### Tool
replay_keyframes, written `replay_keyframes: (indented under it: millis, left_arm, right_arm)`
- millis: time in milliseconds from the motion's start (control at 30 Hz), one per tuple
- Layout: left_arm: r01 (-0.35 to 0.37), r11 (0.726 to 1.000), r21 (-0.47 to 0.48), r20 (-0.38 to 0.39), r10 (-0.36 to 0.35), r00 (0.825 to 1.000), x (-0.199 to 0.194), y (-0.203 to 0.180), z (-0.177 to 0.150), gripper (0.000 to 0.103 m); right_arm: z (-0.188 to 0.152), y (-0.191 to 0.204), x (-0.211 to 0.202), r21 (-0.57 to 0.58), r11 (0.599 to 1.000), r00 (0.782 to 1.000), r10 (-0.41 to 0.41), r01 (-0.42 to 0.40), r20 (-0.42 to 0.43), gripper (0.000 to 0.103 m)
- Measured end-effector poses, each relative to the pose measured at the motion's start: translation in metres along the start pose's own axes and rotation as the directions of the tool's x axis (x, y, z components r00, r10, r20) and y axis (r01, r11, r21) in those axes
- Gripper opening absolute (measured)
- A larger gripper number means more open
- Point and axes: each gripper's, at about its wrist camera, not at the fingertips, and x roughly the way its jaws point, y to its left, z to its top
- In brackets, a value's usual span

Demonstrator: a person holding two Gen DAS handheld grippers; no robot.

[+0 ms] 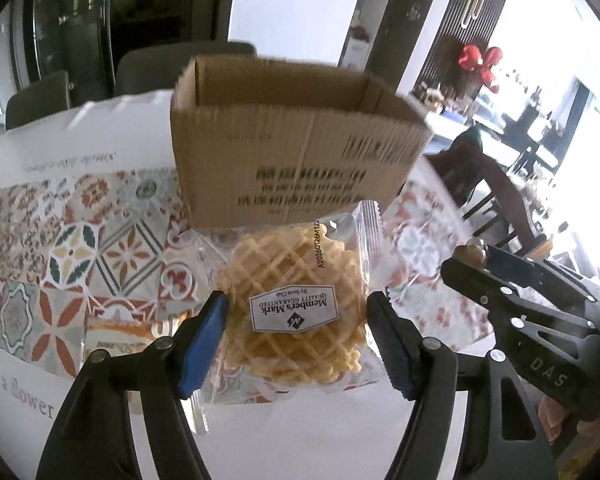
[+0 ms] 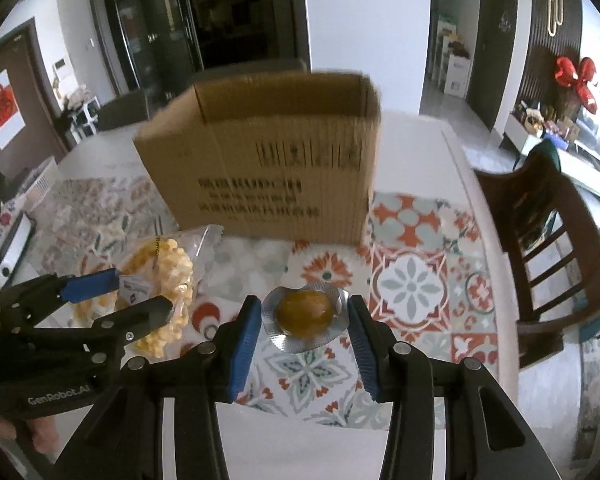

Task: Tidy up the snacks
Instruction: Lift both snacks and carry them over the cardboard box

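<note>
Sunlight fills a dining room, and a table [image 2: 416, 136] with a tile-pattern cloth [image 2: 416, 280] stands in the middle. An open cardboard box [image 2: 268, 160] sits on the table, and it is the thing to measure from. Dark chairs [image 1: 180, 64] stand behind the box. A wooden chair [image 2: 548, 248] is off to the right of the box, past the table edge. A red bow [image 2: 576, 76] hangs on the dark wall far behind and to the right of it.

In front of the box, on its left side, the left gripper [image 1: 296, 332] holds a waffle bag [image 1: 300, 304]. The clear bag sits right between the two blue pads [image 1: 204, 344]. Its sides touch both pads, so the jaws stand fairly wide and are clamped on it. The white label faces the camera. The top of the bag reaches up in front of the box's near wall. In the right wrist view the same bag [image 2: 160, 280] is lifted off the cloth, in front of the box's left corner.

In front of the box, closer to its right side, the right gripper [image 2: 304, 320] holds a small foil cup [image 2: 304, 316] with something round and brown inside. The crinkly silver rim sits between the blue pads [image 2: 244, 340] and touches both. These jaws are narrower than the left ones, and they grip the cup. It hangs above the cloth, nearer to the camera than the box. In the left wrist view the cup [image 1: 472, 254] peeks out at the tip of the right gripper [image 1: 480, 264], to the right of the box.
</note>
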Motion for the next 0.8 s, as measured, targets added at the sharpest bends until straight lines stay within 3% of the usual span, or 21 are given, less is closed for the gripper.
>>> replay_keyframes:
  millis: [433, 667, 800]
  left_arm:
    - [0.017, 1.0, -0.003, 0.2, -0.016, 0.98, -0.059, -0.003, 0.042, 0.068]
    - [-0.007, 1.0, 0.016, 0.261, 0.003, 0.965, -0.067, -0.001, 0.068, 0.066]
    - [-0.002, 1.0, 0.008, 0.266, 0.0, 0.964, -0.05, 0.004, 0.094, 0.064]
  right_arm:
    - [0.043, 0.01, -0.054, -0.011, 1.0, 0.983, 0.023, -0.021, 0.18, 0.045]
    - [0.07, 0.012, -0.061, -0.022, 0.999, 0.971, 0.031, -0.027, 0.238, 0.045]
    - [0.086, 0.012, -0.053, -0.026, 0.999, 0.966, 0.043, -0.037, 0.256, 0.046]
